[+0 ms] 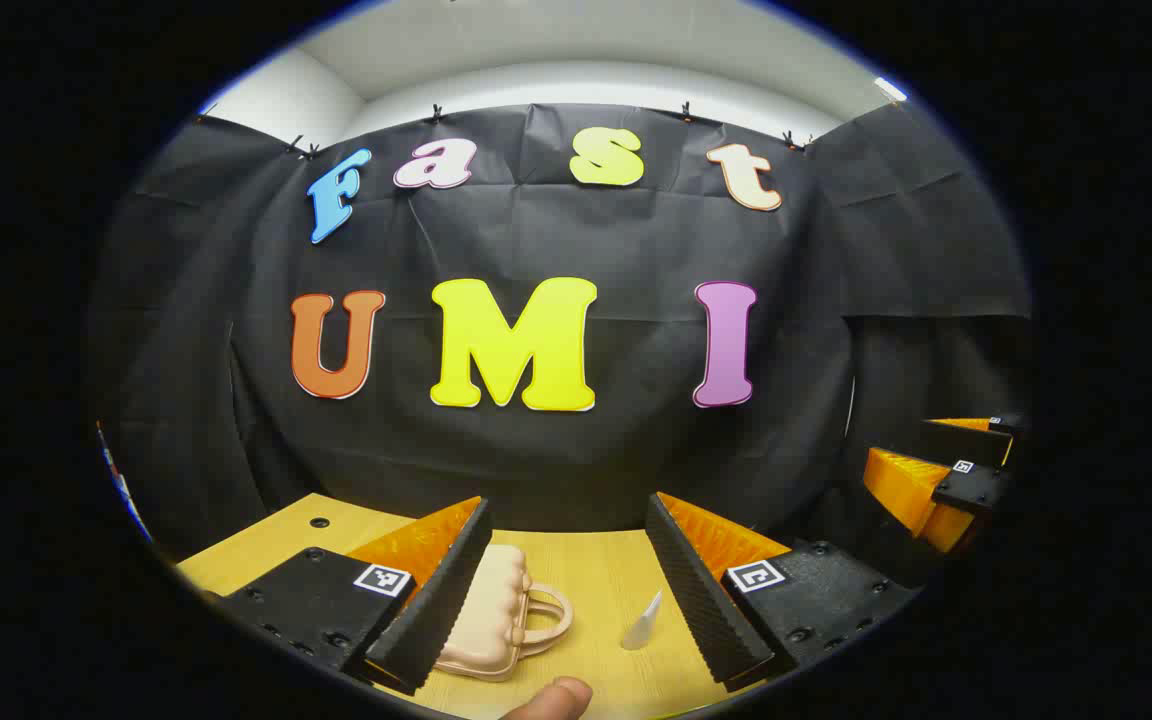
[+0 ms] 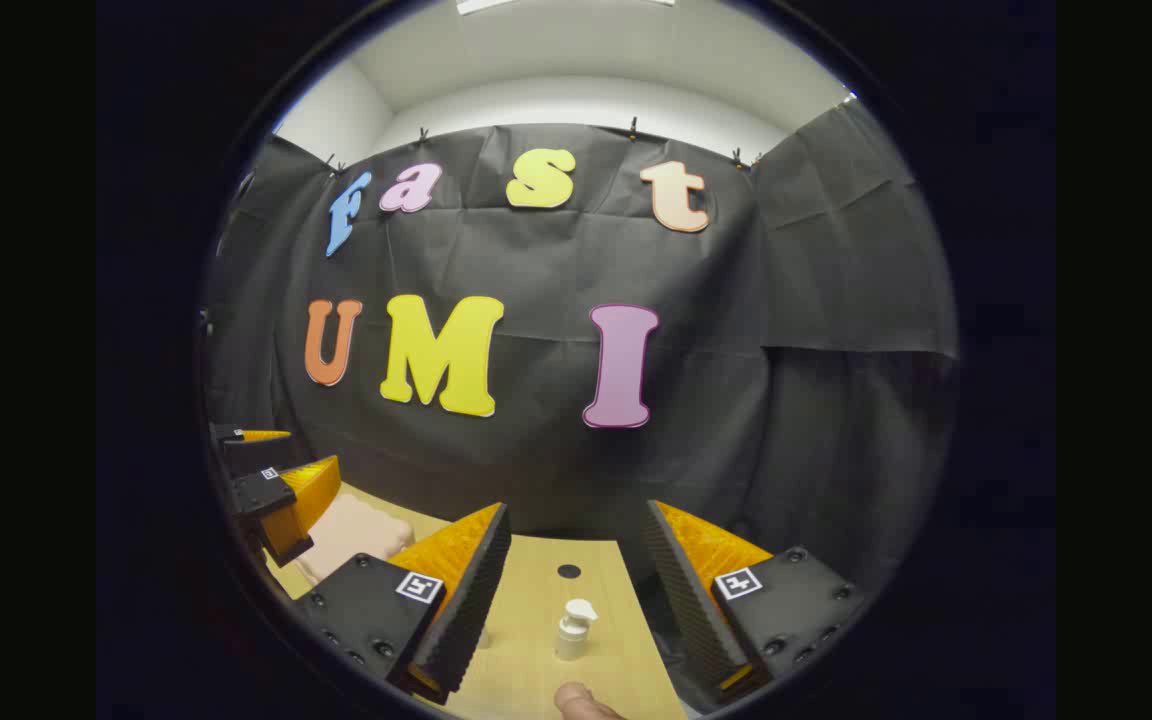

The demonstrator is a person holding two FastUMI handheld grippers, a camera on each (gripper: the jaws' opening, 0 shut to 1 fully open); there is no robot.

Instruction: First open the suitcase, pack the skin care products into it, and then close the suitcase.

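Suitcase (image 1: 488, 612), peach, closed, lying on table (image 1: 596, 580) before left gripper (image 1: 566, 590); pump bottle (image 2: 573, 628) standing before right gripper (image 2: 564, 590). Both jaws gaping wide, empty, seemingly lining up for opening.

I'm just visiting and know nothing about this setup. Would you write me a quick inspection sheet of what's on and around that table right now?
Surface: light wooden table with small round holes.
Job's things: small peach ribbed plastic suitcase, closed, lying flat with its handle toward the right in the left gripper view; white pump bottle standing upright; small white pointed tube near the suitcase.
Clutter: nothing seen.
Grippers: left gripper open, above the suitcase and tube; right gripper open, pump bottle ahead between its fingers; neither touches anything.
Cables: nothing seen.
Surroundings: black cloth wall, white ceiling above.
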